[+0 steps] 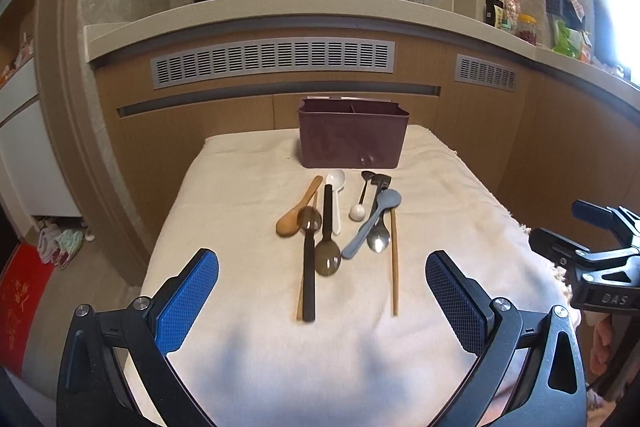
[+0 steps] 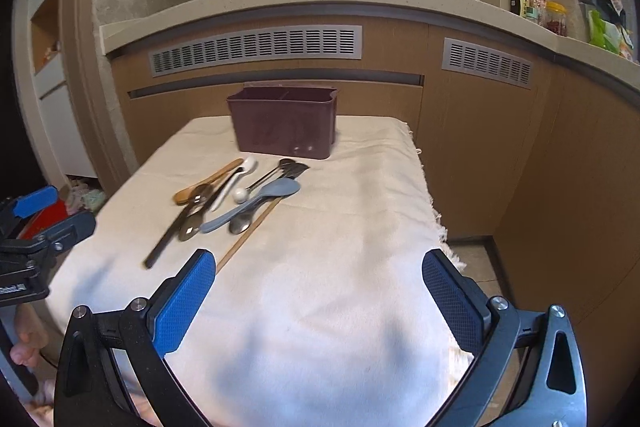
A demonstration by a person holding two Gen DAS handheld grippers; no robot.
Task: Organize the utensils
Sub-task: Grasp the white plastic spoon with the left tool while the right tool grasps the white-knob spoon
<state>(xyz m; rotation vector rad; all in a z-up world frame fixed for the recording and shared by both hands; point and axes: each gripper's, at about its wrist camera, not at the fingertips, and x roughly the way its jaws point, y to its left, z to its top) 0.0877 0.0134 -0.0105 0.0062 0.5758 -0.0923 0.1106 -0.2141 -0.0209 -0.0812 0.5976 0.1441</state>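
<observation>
Nearest, the left tongs (image 1: 322, 291) and right tongs (image 2: 316, 291) both gape wide and empty over the cloth-covered counter (image 1: 248, 347), seemingly poised for a first pick. Beyond them the utensils (image 1: 340, 223) lie in a loose, overlapping cluster mid-counter, among them a wooden spoon (image 1: 298, 211), a grey-blue spoon (image 1: 370, 223) and a chopstick (image 1: 394, 263); at the far edge stands the maroon holder (image 1: 352, 133), likely their destination. Only the right view shows the counter's fringed right edge and the floor beyond.

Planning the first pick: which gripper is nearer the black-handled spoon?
Left. The left gripper faces the black-handled spoon head-on; the right gripper sits off to its right.
</observation>
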